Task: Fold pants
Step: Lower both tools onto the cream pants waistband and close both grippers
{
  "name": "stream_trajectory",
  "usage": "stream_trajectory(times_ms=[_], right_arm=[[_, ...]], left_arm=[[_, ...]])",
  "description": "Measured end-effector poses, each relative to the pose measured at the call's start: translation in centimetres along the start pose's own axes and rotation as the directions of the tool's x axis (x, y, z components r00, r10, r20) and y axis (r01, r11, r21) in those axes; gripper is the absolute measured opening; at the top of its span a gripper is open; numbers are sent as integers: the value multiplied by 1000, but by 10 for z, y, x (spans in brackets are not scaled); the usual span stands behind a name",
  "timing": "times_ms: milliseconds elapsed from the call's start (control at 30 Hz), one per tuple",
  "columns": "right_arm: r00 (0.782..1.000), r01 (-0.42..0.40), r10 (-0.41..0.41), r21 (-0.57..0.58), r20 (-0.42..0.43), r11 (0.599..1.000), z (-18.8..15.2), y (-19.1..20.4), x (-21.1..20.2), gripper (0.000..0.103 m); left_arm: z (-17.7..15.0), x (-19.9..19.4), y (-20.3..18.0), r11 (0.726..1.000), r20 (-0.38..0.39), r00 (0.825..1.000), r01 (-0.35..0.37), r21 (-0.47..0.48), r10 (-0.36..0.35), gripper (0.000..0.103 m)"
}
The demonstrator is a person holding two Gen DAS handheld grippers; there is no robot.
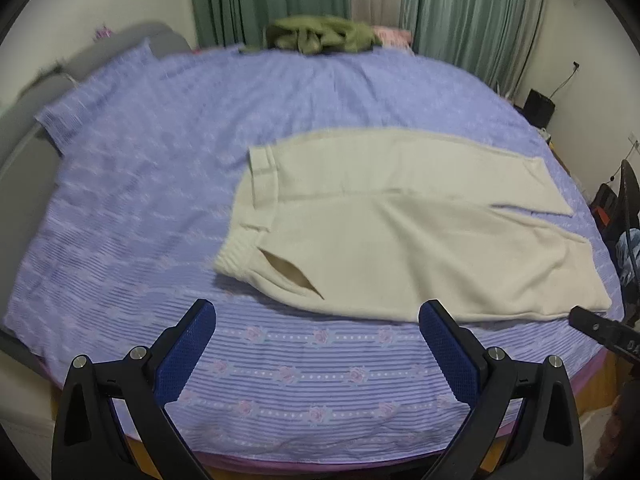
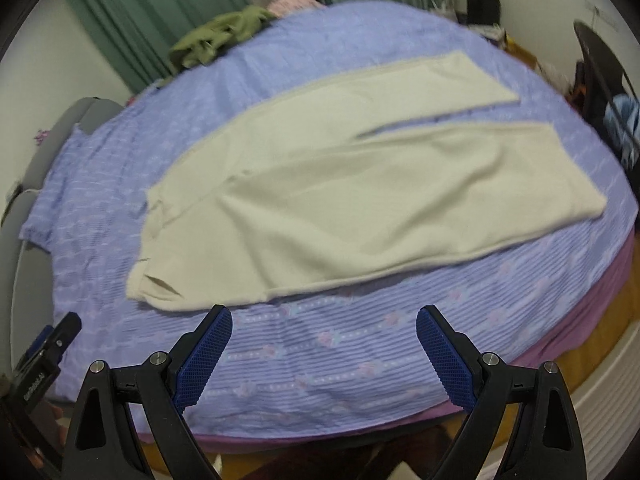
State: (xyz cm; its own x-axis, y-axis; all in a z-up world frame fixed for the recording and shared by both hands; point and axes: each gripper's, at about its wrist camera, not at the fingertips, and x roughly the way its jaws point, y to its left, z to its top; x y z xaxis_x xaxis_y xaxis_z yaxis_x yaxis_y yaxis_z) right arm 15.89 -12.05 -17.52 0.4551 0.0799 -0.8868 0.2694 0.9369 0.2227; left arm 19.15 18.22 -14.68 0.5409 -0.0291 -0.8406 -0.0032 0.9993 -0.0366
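Cream pants lie flat on a striped purple bedsheet, waistband left, 2 legs right — left gripper and right gripper hover wide and empty; best pinch both near-edge ends together.

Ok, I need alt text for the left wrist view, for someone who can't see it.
Cream pants lie spread flat on a purple striped bedsheet, waistband left, legs right. The left gripper hovers near them, jaws open and empty. Green clothes sit at the bed's far edge.
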Motion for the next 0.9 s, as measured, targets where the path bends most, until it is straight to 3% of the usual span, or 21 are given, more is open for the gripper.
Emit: stream_trajectory(times_ms=[200, 400, 567, 667, 767, 833, 900], right_arm=[[996, 13, -6, 79, -93, 997, -2, -3, 70, 94], [993, 52, -38, 120, -113, 991, -1, -18, 124, 93], [989, 58, -33, 170, -146, 984, -1, -29, 163, 84], [988, 47, -14, 219, -152, 975, 2, -38, 178, 77], [990, 34, -1, 225, -142, 974, 11, -42, 186, 69], [991, 18, 10, 203, -136, 979, 19, -39, 190, 57], [991, 5, 21, 193, -134, 981, 26, -38, 192, 42]], left_arm=[[-8, 82, 16, 998, -124, 992, 24, -51, -30, 103], [-13, 155, 33, 984, -233, 970, 27, -173, -68, 103], [-19, 207, 29, 970, -321, 941, 26, -241, -105, 97], [-20, 220, 27, 962, -330, 935, 40, -271, -132, 93], [-18, 223, 23, 958, -322, 934, 65, -280, -158, 74], [-14, 222, 20, 954, -317, 931, 90, -286, -183, 43], [-11, 218, 20, 949, -317, 929, 93, -303, -192, 24]])
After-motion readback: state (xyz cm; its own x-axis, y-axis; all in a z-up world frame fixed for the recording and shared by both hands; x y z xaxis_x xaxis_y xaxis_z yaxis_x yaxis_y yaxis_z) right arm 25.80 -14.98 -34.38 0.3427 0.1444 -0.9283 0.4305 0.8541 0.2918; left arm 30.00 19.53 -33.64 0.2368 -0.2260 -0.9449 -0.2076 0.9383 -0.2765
